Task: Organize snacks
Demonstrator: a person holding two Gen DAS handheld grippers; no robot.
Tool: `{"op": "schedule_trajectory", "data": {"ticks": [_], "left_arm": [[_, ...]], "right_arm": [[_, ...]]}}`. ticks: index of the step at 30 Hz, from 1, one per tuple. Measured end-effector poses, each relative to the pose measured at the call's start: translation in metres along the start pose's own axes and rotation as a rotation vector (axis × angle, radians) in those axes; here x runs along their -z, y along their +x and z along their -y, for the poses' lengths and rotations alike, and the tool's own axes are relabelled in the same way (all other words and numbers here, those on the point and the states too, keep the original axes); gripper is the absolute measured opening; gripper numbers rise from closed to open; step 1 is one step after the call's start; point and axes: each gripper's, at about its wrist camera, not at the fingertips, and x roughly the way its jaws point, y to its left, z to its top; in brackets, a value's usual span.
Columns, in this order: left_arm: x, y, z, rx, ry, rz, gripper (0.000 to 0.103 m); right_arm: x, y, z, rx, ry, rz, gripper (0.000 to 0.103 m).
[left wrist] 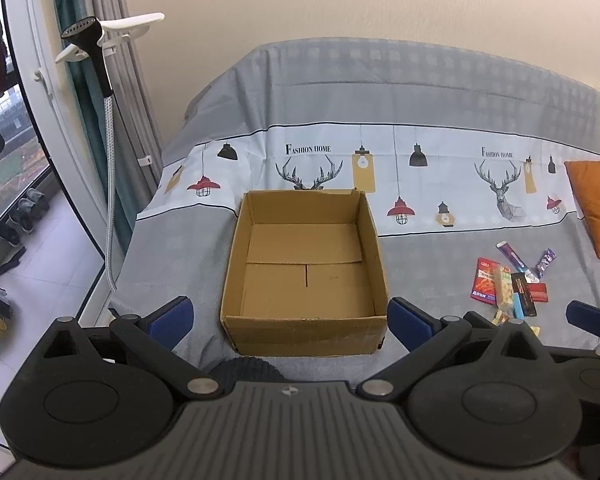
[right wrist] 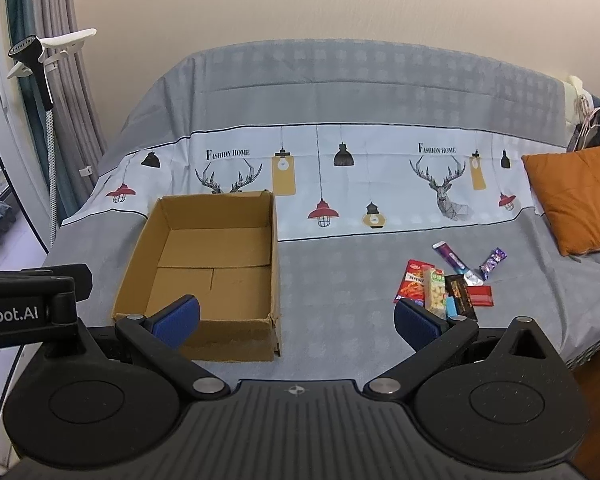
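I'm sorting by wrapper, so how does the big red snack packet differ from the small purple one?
The red snack packet is broad, flat and rectangular; the purple snack is small, narrow and crimped. The red snack packet touches neighbouring packs in the pile; the purple snack lies apart, nearer the orange cushion. Both lie on the grey cover, outside the cardboard box.

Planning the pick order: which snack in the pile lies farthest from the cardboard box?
The small purple wrapped candy, lying apart at the pile's right edge toward the orange pillow; every other packet sits closer to the box.

Open cardboard box (left wrist: 304,272) between spread tool (left wrist: 290,320) fingers.
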Motion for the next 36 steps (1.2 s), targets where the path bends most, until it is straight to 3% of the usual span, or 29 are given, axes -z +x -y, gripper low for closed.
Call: {"op": "schedule_trajectory", "data": {"ticks": [36], "left_arm": [[0.0048,0.0022,0.002,-0.01,0.011,-0.007,0.103]], "right_arm": [[0.0073,0.0048,0.0024,-0.031,-0.002,-0.029,0.103]]}}
